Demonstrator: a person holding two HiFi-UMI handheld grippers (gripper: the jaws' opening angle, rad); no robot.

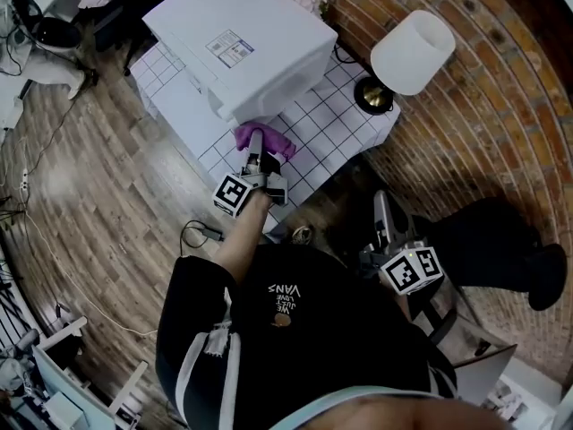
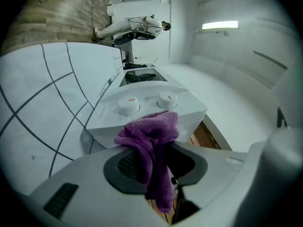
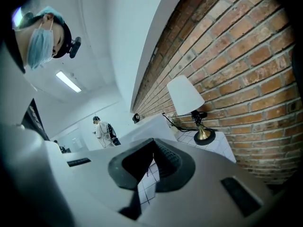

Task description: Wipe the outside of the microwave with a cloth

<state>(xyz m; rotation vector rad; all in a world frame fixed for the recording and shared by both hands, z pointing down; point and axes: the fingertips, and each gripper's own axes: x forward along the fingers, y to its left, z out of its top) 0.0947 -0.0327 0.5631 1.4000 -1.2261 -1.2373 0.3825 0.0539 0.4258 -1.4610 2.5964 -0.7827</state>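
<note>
The purple cloth [image 2: 151, 136] is gripped between the fingers of the left gripper [image 2: 158, 160], which are clenched on it. One bunched end stands out beyond the fingertips and a loose tail hangs down behind them. Just ahead of that bunched end the microwave [image 2: 142, 112] is seen, its control panel with two round knobs [image 2: 128, 105] lying directly past the cloth. Whether the cloth is pressed on the casing or held just short of it cannot be told from the left gripper view. In the head view the cloth [image 1: 264, 137] is seen at the near lower corner of the microwave [image 1: 242, 43], which stands on the grid-patterned table [image 1: 331, 119]. The right gripper [image 1: 381, 206] is held well apart from the work, close to the person's body. Its fingers [image 3: 163, 157] are brought together on nothing, and a lamp [image 3: 185, 94] is seen far beyond them against the brick wall. The step in hand is judged to be the wiping of the front panel edge. For the next move, the cloth would need to be kept flat against the casing and drawn along it, with the clench maintained so that the cloth is not pulled out of the fingers.
</note>
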